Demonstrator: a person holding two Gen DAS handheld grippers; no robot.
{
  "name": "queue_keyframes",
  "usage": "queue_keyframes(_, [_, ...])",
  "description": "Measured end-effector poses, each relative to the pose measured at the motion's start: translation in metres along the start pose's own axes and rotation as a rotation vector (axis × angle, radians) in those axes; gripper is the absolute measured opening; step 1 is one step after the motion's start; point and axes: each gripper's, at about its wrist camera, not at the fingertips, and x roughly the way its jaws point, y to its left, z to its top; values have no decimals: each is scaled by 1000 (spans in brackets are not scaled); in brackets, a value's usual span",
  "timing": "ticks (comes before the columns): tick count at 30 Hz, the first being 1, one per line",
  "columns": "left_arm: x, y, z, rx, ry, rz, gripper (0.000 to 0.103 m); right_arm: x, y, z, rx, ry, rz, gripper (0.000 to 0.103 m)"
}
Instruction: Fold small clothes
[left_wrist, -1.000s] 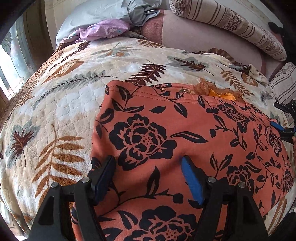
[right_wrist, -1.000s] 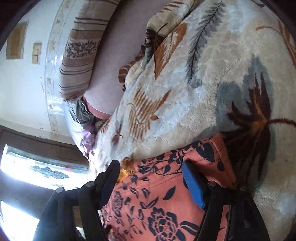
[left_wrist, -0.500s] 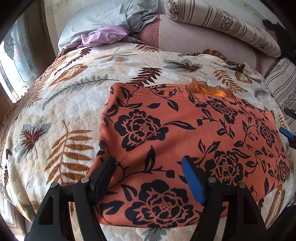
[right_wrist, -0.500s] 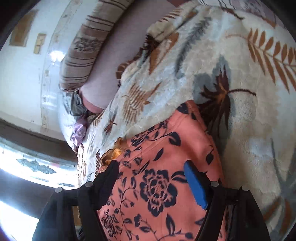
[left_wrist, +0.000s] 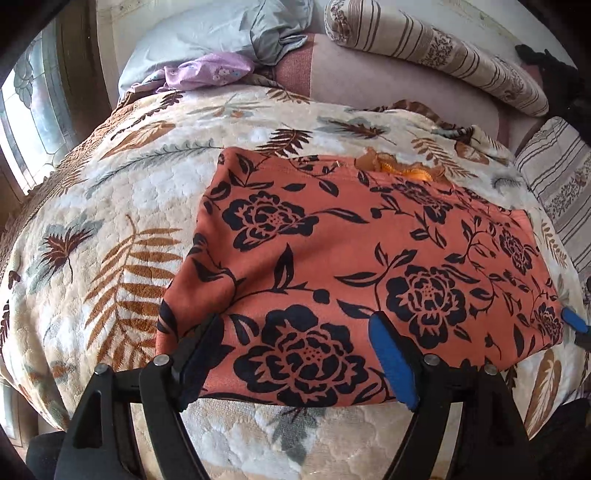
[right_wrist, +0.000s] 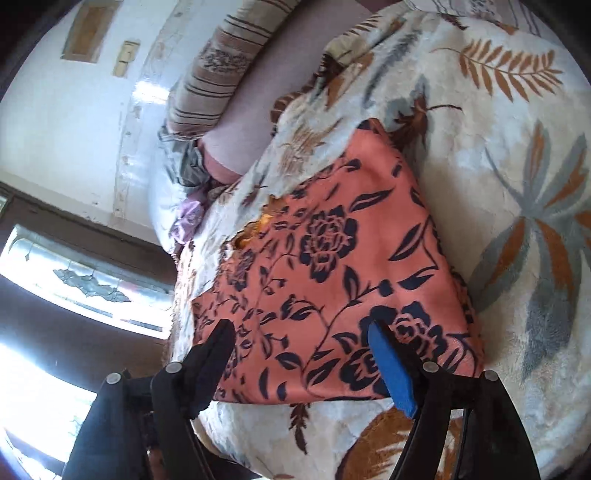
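On the leaf-print blanket (left_wrist: 110, 229) the orange floral garment (left_wrist: 354, 266) lies flat, folded. Left gripper (left_wrist: 295, 354), then right gripper (right_wrist: 301, 354), have just been opening, jaws apart, nothing pinched. Check edges align (an orange lining seems to peek out behind) before regripping.

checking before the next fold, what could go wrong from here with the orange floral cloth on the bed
1. An orange frill pokes out at the cloth's far edge; folding again may trap it or leave it showing.
2. The blanket is plush and quilted, so the fingers may snag it along with the cloth's near edge.
3. The cloth lies near the bed's front edge, so a pull toward the person could slide it off.
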Motion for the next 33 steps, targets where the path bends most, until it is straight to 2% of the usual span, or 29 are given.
queue_keyframes(1, [7,-2,-1,8,18,8,87,3,-3,-4,-11,21,1,88])
queue_keyframes(3, [30,-7,-6,50,125,35,87,19,-26,-9,24,88,-122,83])
queue_keyframes(5, [21,-8,-6,63,76,42,87,7,-35,-10,94,38,-53,83])
queue_keyframes(9, [4,-11,6,28,6,-1,87,-16,-14,4,24,-11,-53,85])
queue_keyframes(12, [8,-18,17,40,-1,-2,87,-15,-13,40,1,-36,-81,85])
queue_keyframes(14, [15,-22,23,43,2,-13,87,-5,-19,69,35,-41,-81,84])
queue_keyframes(15, [18,-22,24,46,4,-11,87,4,-20,83,64,-32,-39,84])
queue_keyframes(17, [25,-22,23,47,21,-9,87,25,-19,106,98,31,140,84])
queue_keyframes(18, [29,-21,22,40,27,-13,87,39,-16,115,104,70,197,84])
queue_keyframes(19, [32,-19,21,32,33,-18,87,49,-16,125,92,61,162,84])
queue_keyframes(21, [34,-15,19,23,30,-25,87,68,-28,146,80,29,21,84])
queue_keyframes(22, [33,-14,20,26,28,-31,87,79,-42,156,126,23,-27,84])
queue_keyframes(24, [27,-8,22,18,22,-54,87,85,-64,167,231,-17,5,84])
queue_keyframes(26, [17,7,27,-24,-2,-78,87,77,-45,164,180,-70,-8,84])
queue_keyframes(29, [2,38,32,-114,-47,-80,87,60,4,136,-39,-97,-99,84])
queue_keyframes(31, [-1,61,29,-178,-50,-82,87,52,27,107,-104,-74,-74,84])
queue_keyframes(33, [10,78,18,-202,-14,-55,87,47,42,75,-132,-34,-36,84])
